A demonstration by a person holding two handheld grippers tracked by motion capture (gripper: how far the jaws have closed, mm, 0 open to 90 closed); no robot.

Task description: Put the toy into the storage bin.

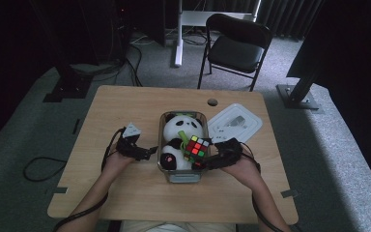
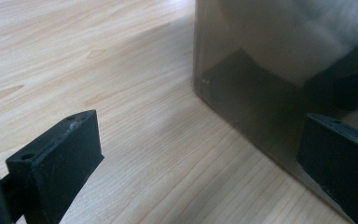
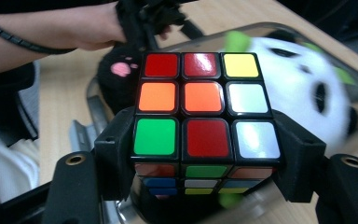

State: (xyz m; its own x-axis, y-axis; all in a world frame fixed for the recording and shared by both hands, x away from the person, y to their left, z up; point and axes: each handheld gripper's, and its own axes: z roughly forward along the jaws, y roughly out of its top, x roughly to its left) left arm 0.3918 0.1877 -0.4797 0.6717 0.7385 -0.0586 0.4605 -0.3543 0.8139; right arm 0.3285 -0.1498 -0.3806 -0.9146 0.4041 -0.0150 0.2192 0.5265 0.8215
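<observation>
Two hand-held grippers work at a light wooden table [image 1: 125, 188], one on each side of a clear container [image 1: 182, 176] that stands near the table's middle. The right gripper [image 3: 205, 154] is clamped on a Rubik's cube [image 3: 204, 116]: in the right gripper view its two black jaws press against the cube's lower left and lower right sides, and the face turned to the camera shows red, red and yellow along the top row, orange, orange and white in the middle, green, red and white at the bottom. In the high view the cube [image 1: 196, 147] hangs over the right part of the container, above a plush panda [image 1: 181, 130] that lies inside with its white head toward the far end and a black paw with a pink pad toward the near end. The left gripper [image 1: 147, 153] sits just left of the container, low over the table, and in the left gripper view its jaws stand well apart with nothing between them but bare wood, the container's smoky wall [image 2: 242, 88] rising close by the right-hand jaw. A white lid [image 1: 235, 123] lies flat on the table just right of the container's far end.
</observation>
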